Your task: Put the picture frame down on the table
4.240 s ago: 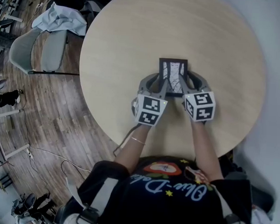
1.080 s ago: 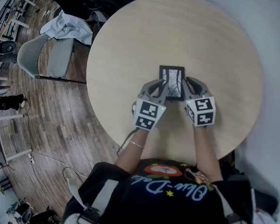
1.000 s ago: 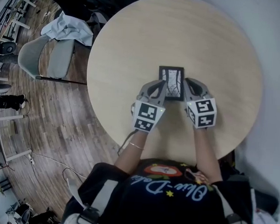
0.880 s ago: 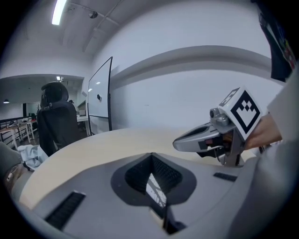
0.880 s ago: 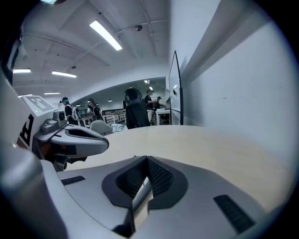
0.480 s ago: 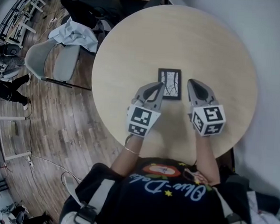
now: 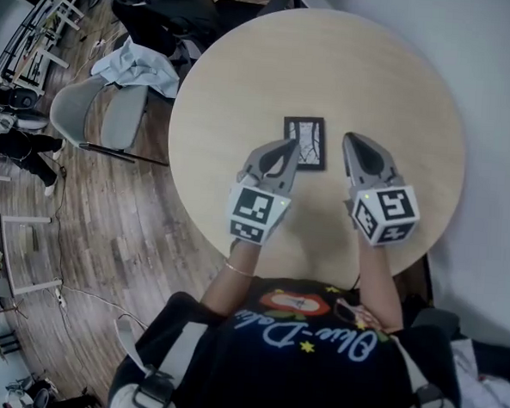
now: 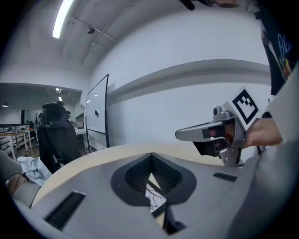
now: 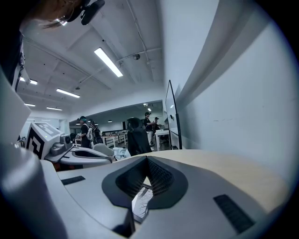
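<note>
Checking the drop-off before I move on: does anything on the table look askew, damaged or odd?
Nothing stands out. The frame lies flat on the table, well inside its edge; the left gripper and right gripper are shut and hold nothing.

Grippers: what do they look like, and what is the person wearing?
Both are grey plastic, narrowing to a beak. The left gripper and right gripper each carry a white cube with black square markers, and dark ribbed pads line the jaws. The person wears a black T-shirt with colourful print and a thin bracelet on the left wrist.
</note>
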### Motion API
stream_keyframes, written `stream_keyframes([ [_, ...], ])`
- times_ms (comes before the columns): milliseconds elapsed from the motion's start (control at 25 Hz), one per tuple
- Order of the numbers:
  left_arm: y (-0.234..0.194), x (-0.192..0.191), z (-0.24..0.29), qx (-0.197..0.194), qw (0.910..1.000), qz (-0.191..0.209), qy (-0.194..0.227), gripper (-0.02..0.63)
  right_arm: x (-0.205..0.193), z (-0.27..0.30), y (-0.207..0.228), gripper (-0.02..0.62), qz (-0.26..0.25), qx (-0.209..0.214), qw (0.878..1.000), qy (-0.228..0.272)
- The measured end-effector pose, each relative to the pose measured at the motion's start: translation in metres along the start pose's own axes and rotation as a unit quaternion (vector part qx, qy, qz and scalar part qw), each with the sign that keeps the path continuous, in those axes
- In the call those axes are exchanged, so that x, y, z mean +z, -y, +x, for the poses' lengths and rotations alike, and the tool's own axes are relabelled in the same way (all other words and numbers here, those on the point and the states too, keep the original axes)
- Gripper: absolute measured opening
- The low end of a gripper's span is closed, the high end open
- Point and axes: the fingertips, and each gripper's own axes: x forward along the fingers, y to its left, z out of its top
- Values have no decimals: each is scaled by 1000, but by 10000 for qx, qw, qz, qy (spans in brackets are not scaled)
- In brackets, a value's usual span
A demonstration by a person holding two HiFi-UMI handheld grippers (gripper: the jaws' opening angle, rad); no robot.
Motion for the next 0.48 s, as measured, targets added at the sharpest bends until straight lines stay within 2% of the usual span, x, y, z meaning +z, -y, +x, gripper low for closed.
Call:
stream_keyframes([
  [480, 5, 8, -14, -23, 9999, 78, 126, 0, 14, -8, -17, -3, -142, 202, 9994, 241],
])
